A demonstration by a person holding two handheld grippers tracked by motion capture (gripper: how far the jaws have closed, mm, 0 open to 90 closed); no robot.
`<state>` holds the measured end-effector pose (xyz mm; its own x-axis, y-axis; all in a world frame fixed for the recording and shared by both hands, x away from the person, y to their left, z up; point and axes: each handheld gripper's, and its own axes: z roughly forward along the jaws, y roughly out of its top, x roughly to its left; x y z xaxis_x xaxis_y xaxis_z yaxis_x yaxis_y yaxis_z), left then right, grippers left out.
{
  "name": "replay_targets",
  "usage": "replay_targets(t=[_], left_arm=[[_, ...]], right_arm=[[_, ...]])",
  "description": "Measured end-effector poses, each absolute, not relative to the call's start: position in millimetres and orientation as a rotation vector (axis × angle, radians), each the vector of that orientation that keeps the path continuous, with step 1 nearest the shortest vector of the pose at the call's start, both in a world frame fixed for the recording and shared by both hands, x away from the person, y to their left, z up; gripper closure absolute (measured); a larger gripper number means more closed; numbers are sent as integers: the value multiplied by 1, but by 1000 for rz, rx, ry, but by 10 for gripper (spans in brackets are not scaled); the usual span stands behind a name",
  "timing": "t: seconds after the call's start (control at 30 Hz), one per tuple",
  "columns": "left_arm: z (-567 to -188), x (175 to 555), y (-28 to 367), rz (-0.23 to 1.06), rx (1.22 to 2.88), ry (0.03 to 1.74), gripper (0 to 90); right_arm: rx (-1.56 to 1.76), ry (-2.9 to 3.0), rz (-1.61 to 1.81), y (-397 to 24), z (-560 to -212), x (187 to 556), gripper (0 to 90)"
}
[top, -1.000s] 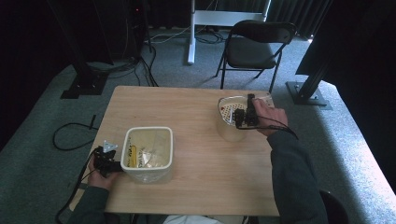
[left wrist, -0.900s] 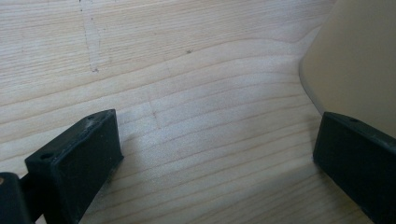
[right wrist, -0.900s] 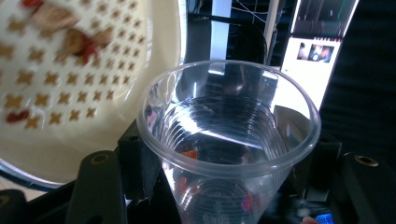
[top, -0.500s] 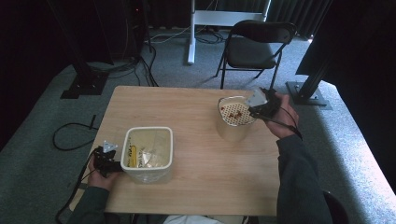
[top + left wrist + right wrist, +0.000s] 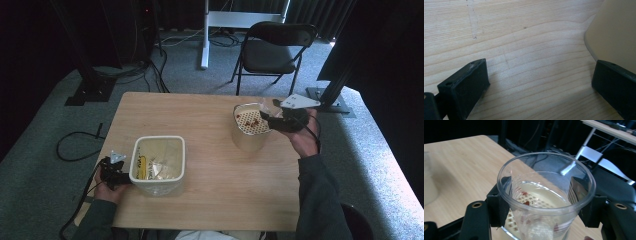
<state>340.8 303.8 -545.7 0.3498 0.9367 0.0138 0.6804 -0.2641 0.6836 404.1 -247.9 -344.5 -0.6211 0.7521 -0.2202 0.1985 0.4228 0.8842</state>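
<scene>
My right gripper [image 5: 276,120] [image 5: 544,195] is shut on a clear plastic cup [image 5: 546,225], held upright at the right rim of a pale round container [image 5: 248,140]. That container carries a perforated strainer insert [image 5: 250,121] with small red pieces on it, seen through the cup too. At the table's near left my left gripper [image 5: 119,174] [image 5: 539,70] rests open on the wood, nothing between its jaws. It sits against the left wall of a cream rectangular bin [image 5: 156,186] [image 5: 616,30], which holds a yellow item and clear plastic.
The wooden table [image 5: 200,165] has free room in its middle and front. A black folding chair [image 5: 272,50] stands beyond the far edge. Cables lie on the grey carpet at the left, and black stand bases flank the table.
The right gripper has drawn the cup back to the right, from over the strainer to its right rim. The left gripper has stayed still.
</scene>
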Motion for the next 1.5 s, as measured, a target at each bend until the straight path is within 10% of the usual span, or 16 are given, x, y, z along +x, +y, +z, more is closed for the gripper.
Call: replay_targets(t=[1.5], left_arm=[[-546, 341, 304, 570, 2033, 1403, 13]], right_arm=[[549, 2312, 1522, -118, -357, 381, 349]])
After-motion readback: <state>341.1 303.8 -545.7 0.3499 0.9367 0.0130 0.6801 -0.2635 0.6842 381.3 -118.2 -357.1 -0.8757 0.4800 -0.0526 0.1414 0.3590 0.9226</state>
